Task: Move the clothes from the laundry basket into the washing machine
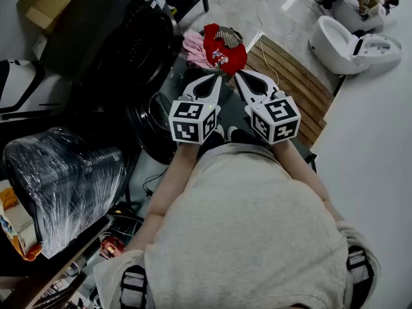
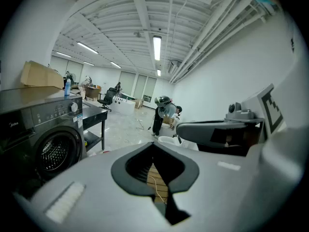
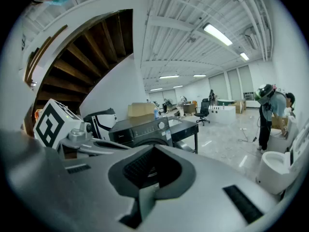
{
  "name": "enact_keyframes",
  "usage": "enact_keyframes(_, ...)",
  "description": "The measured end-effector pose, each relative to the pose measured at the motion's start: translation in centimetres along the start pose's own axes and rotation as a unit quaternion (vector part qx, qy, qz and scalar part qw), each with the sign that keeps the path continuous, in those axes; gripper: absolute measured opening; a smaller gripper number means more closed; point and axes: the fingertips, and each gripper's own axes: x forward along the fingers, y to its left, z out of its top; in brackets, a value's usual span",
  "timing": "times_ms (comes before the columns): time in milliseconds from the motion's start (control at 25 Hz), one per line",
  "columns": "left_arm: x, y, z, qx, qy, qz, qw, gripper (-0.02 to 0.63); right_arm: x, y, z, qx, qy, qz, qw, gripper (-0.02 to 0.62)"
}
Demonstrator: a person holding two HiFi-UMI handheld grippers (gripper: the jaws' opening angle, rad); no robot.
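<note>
A heap of clothes, red (image 1: 224, 46) and pink (image 1: 195, 49), lies in the laundry basket just beyond both grippers in the head view. The dark washing machine (image 1: 122, 40) stands at the upper left, and its drum opening (image 2: 54, 152) also shows in the left gripper view. My left gripper (image 1: 217, 78) and right gripper (image 1: 236, 75) are held side by side in front of the person's body, tips pointing at the clothes, a little short of them. Both are shut with nothing between the jaws. The right gripper view shows the washing machine (image 3: 143, 125) ahead.
A slatted wooden platform (image 1: 293, 85) lies to the right of the basket. White toilets (image 1: 351, 40) stand at the far right. A plastic-wrapped bundle (image 1: 61, 176) sits at the left, a cardboard box (image 1: 45, 2) on top of the machine. A person (image 2: 161, 112) bends over far off.
</note>
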Motion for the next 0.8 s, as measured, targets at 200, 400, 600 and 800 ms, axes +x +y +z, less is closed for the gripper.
enact_keyframes(200, 0.1, -0.7, -0.1, 0.005, 0.000, -0.007, 1.0000, 0.011, -0.4, -0.5, -0.2, 0.001, -0.001, -0.012, 1.000, 0.008)
enact_keyframes(400, 0.1, -0.6, -0.5, 0.009, 0.004, -0.005, 0.9999, 0.011, -0.4, -0.8, -0.5, 0.000, 0.000, -0.014, 1.000, 0.009)
enact_keyframes(600, 0.0, 0.3, -0.3, 0.004, 0.003, 0.004, 1.0000, 0.011, 0.1, -0.3, -0.4, -0.007, 0.005, -0.010, 1.000, 0.008)
enact_keyframes(800, -0.2, 1.3, -0.4, 0.002, 0.006, 0.004, 1.0000, 0.011, 1.1, -0.1, -0.4, 0.000, 0.004, -0.009, 1.000, 0.008)
